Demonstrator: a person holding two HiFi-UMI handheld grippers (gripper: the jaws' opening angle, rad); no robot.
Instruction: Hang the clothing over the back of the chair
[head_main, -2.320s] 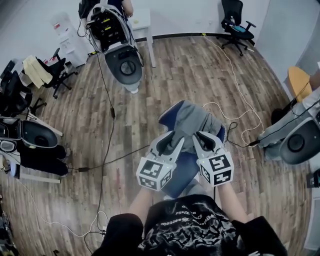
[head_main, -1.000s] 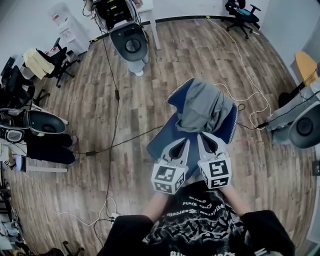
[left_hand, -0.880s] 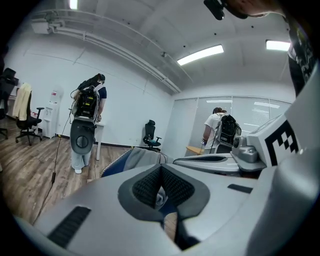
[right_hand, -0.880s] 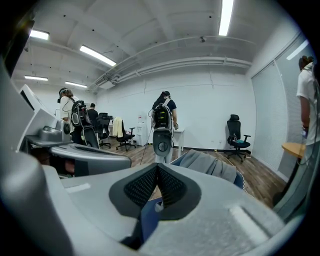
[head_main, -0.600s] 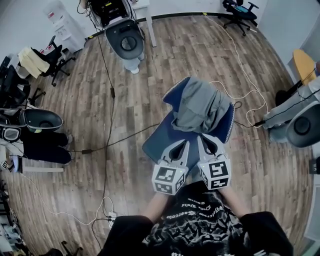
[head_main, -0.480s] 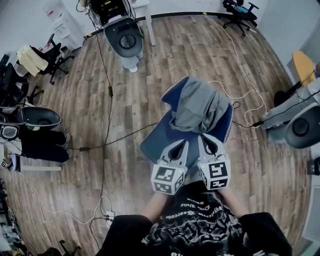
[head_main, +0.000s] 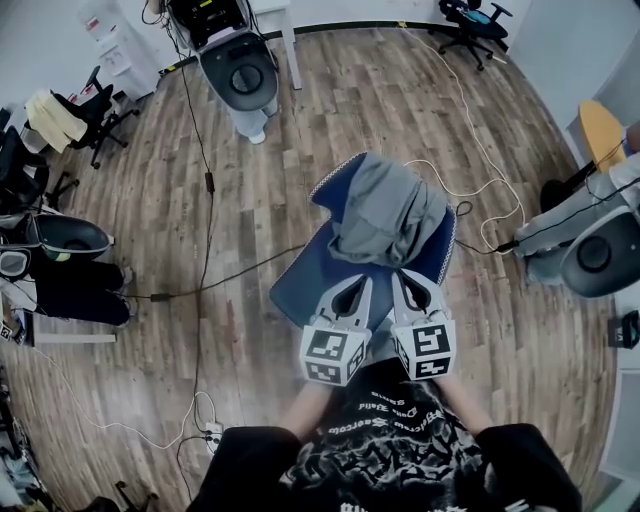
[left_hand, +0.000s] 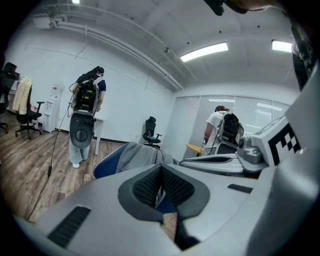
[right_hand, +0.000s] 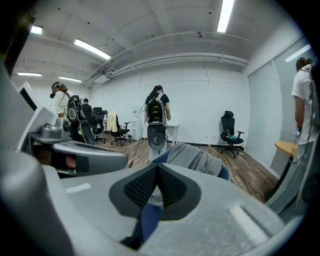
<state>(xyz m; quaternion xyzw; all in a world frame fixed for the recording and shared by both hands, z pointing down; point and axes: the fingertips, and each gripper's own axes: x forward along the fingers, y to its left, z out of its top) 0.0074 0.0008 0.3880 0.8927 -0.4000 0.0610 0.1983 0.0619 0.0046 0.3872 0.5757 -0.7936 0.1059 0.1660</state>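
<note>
A grey garment (head_main: 386, 213) lies draped over the back of a blue office chair (head_main: 312, 272), whose seat faces me. Both grippers hover side by side over the near edge of the seat, short of the garment and not touching it. My left gripper (head_main: 352, 287) is shut with nothing between its pads, and so is my right gripper (head_main: 405, 281). In the left gripper view the shut jaws (left_hand: 160, 170) point at the garment (left_hand: 138, 152) and the chair back (left_hand: 105, 163). The right gripper view shows its shut jaws (right_hand: 157, 168) below the garment (right_hand: 193, 155).
A person wearing a backpack rig (head_main: 236, 62) stands at the far side. Cables (head_main: 205, 190) trail over the wooden floor. Black office chairs (head_main: 468, 17) stand by the walls, another rig (head_main: 596, 252) is at the right, and a yellow table (head_main: 598, 131) lies beyond it.
Both grippers have drawn back from the garment toward me and sunk a little. The garment stays on the chair back. Both stay shut.
</note>
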